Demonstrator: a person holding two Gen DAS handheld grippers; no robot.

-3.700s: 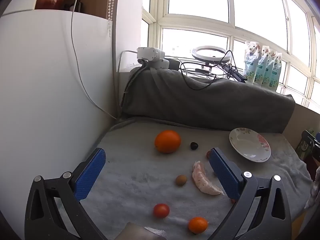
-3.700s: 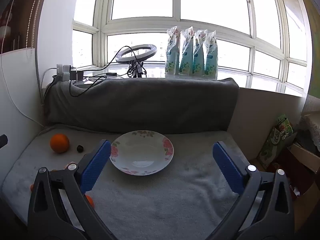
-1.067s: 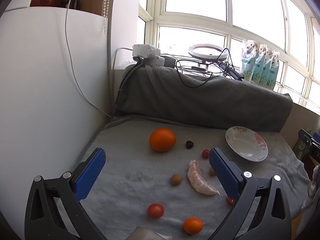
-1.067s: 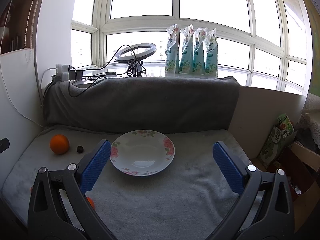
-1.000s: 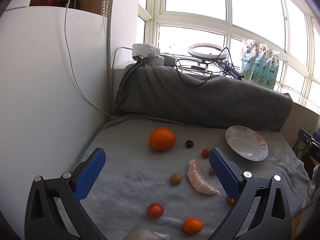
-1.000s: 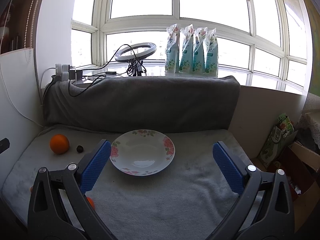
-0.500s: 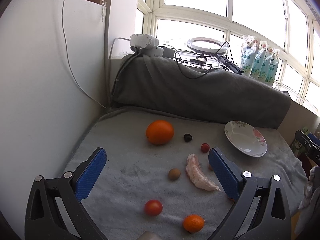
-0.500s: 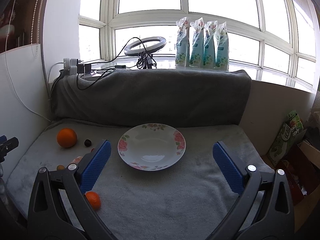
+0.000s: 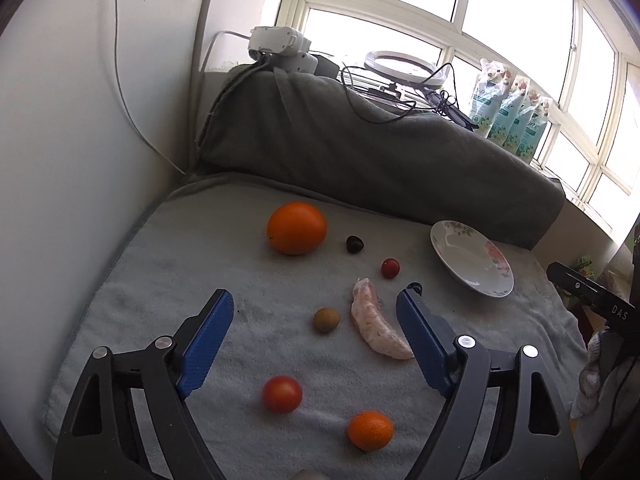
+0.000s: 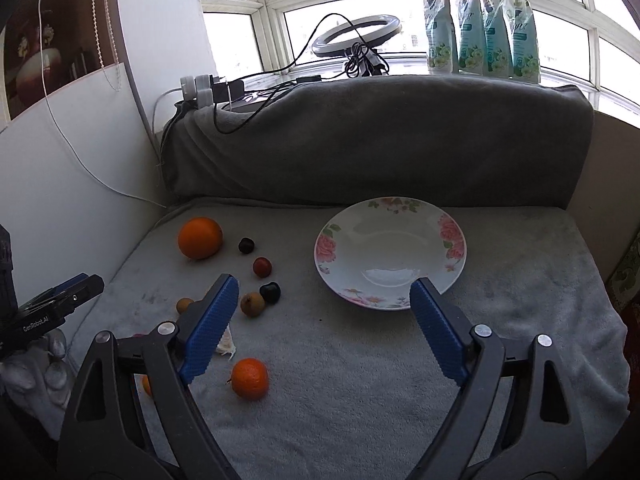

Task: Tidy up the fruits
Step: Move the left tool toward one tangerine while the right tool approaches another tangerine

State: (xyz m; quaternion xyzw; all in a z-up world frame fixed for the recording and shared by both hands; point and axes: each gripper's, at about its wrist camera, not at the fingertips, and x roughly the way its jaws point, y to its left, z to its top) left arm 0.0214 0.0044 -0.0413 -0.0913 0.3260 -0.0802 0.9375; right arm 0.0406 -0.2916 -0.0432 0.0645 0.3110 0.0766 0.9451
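Large orange [image 9: 296, 228] shown at far left of the grey blanket [image 9: 240, 280], small fruits scattered mid-left, left tongs [image 9: 314, 322] and right tongs [image 10: 322, 312] both closing, nothing gripped, flowered plate [image 10: 456, 240] lying empty at right.

Scattered fruit, led by a large round orange [image 10: 200, 237], is spread left of a floral-rimmed white ceramic plate [image 10: 454, 248] on a grey towel-covered table [image 10: 520, 280]; a small mandarin [image 10: 250, 378] lies nearest.

Black gripper frames, blue ribbed pads [image 9: 206, 344], silver screws
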